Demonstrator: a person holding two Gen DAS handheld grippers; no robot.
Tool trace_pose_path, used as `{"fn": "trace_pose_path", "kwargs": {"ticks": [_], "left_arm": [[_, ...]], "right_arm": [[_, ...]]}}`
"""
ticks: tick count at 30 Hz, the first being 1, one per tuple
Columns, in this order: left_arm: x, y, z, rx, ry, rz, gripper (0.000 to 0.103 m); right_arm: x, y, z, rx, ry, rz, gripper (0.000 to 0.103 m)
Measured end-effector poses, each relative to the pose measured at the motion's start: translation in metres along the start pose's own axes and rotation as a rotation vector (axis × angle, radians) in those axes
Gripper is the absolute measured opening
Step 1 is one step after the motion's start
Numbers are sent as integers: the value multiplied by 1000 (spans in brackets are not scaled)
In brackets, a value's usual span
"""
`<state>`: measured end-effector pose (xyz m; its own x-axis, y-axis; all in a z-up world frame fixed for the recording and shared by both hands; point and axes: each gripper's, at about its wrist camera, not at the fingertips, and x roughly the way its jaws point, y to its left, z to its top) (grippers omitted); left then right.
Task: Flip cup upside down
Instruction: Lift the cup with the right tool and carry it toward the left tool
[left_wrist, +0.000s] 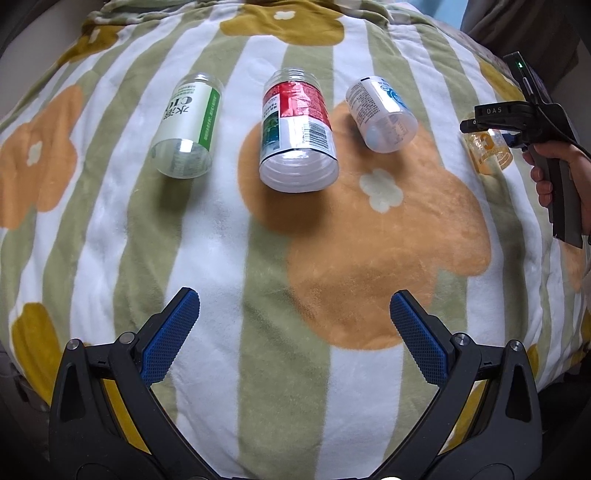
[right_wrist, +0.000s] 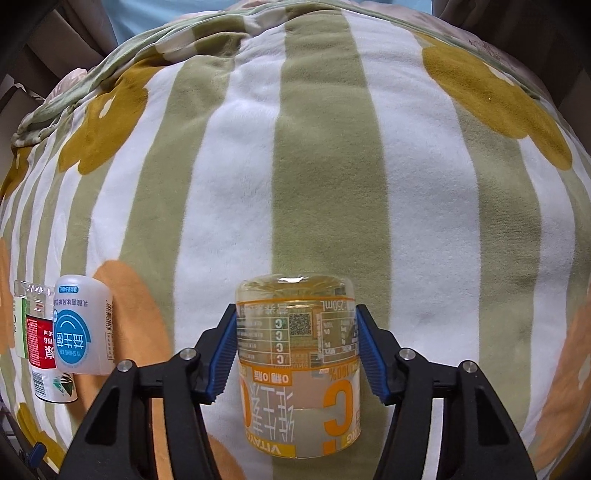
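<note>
Orange cup (right_wrist: 297, 369) w/ label upside down, held in right tongs (right_wrist: 297, 350); left tongs (left_wrist: 293, 332) released, nothing in them.

Cup sits low over the striped flower blanket (right_wrist: 314, 166) on the bed, blue pads (right_wrist: 223, 354) clenched on its mid-wall from both sides. Looks like thin clear plastic: prob. light, slick, dents if squeezed hard, so mid-wall hold w/ mild pressure seems right. Three other cups lie apart on the blanket: green-label (left_wrist: 188, 129), red-label (left_wrist: 297, 133), blue-label (left_wrist: 380, 114).
</note>
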<state>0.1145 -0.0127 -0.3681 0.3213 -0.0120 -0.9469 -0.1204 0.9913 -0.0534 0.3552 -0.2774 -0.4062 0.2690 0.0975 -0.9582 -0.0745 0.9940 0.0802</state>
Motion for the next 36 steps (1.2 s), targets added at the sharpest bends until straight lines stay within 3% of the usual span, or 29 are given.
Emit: {"fn": "trace_pose_path", "kwargs": {"ticks": [11,18,26,36], "left_arm": [[-14,2,-3,5,-24,-17,103],[-26,8,-9,9,-32,-41,103],[-37,26,-23,40,-25,-60,103],[-35,61,-39,59,5,-65,103]], "right_arm": [[-25,1,-8,36,-19,75,56],[-56,34,-34,9,-17,149,56],[-79,79,-104,-1,49,248,56],[-60,128,-195,52,174,295,56]]}}
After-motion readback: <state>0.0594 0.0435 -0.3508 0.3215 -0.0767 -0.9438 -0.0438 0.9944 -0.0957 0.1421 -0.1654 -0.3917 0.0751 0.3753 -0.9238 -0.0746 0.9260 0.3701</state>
